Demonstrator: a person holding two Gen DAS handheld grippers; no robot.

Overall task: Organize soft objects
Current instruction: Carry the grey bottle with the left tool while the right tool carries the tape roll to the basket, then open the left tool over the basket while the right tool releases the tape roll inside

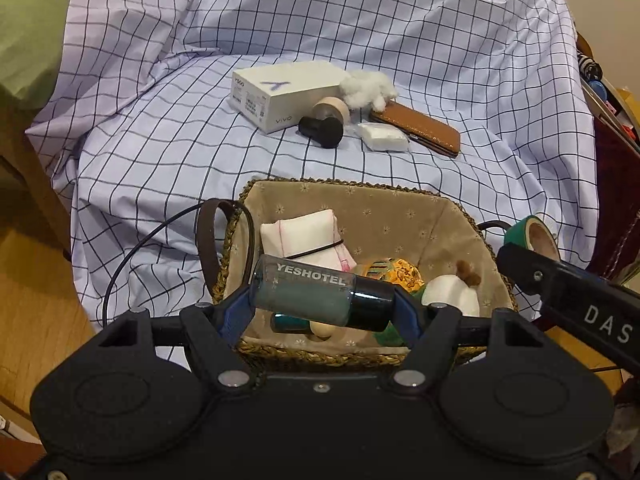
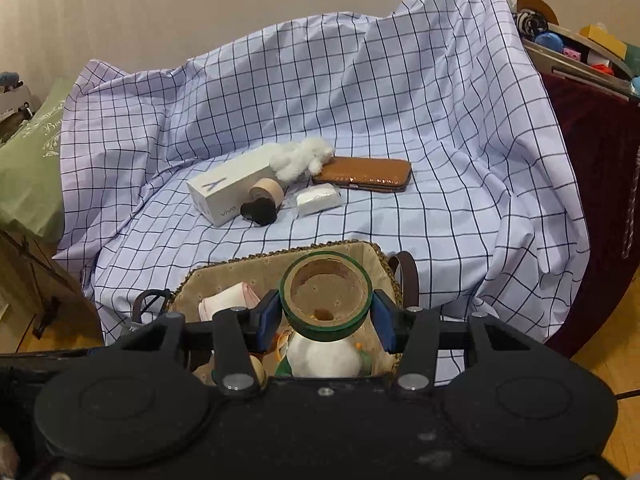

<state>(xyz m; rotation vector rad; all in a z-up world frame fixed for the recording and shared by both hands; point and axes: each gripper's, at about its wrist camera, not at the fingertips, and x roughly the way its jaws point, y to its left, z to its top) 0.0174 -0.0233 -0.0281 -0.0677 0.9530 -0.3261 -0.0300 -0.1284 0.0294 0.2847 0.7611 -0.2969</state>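
The left gripper [image 1: 322,300] is clamped end to end on a small teal YESHOTEL bottle [image 1: 316,294], held crosswise just above the near rim of the woven basket [image 1: 400,216]. The right gripper [image 2: 326,314] is clenched on a green tape roll [image 2: 326,294], its hollow core facing the camera, also over the basket.

Both held items are hard, so my judgement is that they are being lifted out to leave only soft things inside. To do that well, raise each one straight up until it clears the braided rim, keep the two grippers apart (the right one shows close at the left camera's right edge), and set them down ahead on the checked cloth [image 1: 160,152], short of the vivo phone box [image 1: 286,92].

Below the left gripper the basket holds a folded white cloth bundle [image 1: 308,236] banded with a dark elastic, and a white plush piece [image 1: 452,294]. Well ahead lie a fluffy cotton wad [image 1: 368,90] touching the box, and a small white packet [image 1: 382,136] beside the brown leather case [image 1: 418,128]; these soft pieces look light and squashable, so grip gently
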